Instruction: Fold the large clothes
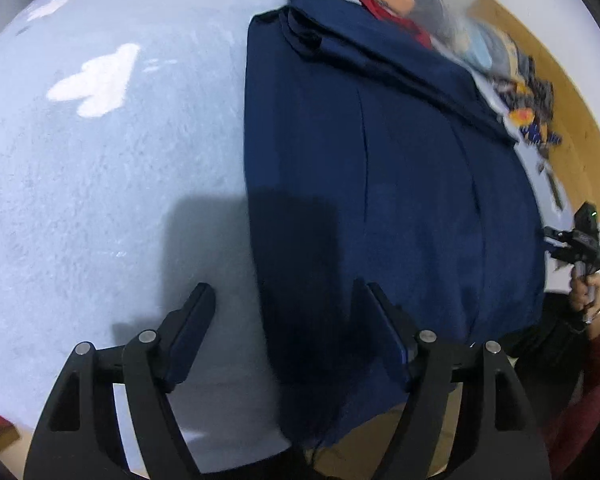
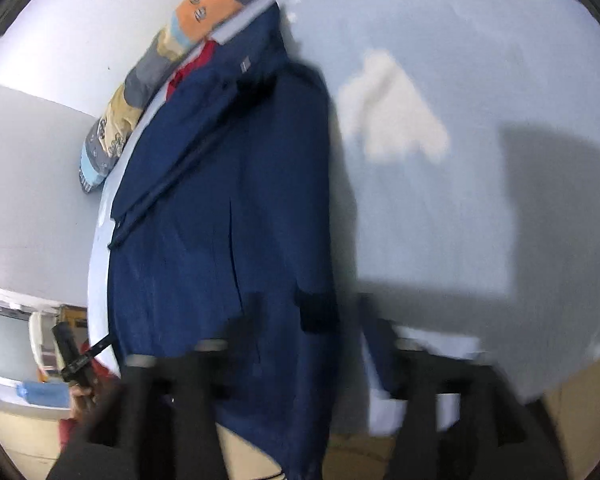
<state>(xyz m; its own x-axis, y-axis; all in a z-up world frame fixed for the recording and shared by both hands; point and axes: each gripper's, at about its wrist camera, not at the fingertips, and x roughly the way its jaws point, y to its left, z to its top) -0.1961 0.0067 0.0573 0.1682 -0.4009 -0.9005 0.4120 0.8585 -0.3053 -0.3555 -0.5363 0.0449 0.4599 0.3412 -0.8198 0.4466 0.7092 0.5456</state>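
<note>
- Nearest the lens in the left wrist view: your left gripper, black two-finger tool w/ dark blue pads, bottom centre of frame. Jaws stand wide, nothing between the pads; the right pad hangs over the cloth's edge, the left pad over bare cover.
- Task's thing: dark navy jacket, part-folded, lying flat on the pale blue fleecy bed cover. It fills centre to right of the left view, hem hanging off the bed's near edge at bottom.
- Key relation: the jacket's long axis runs from lower centre to upper centre, collar end far, hem end near. Its left long edge sits straight ahead of your left fingers, so the left hand looks nearer to that side.
- Right gripper is blurred at the bottom of its own view, jaws apart, empty; the jacket lies ahead and left of centre there. Seen from the left view it's at the right edge, beside the jacket's other long side.
- Writing: small grey tag near the collar, too blurred to read. No brand legible.
</note>
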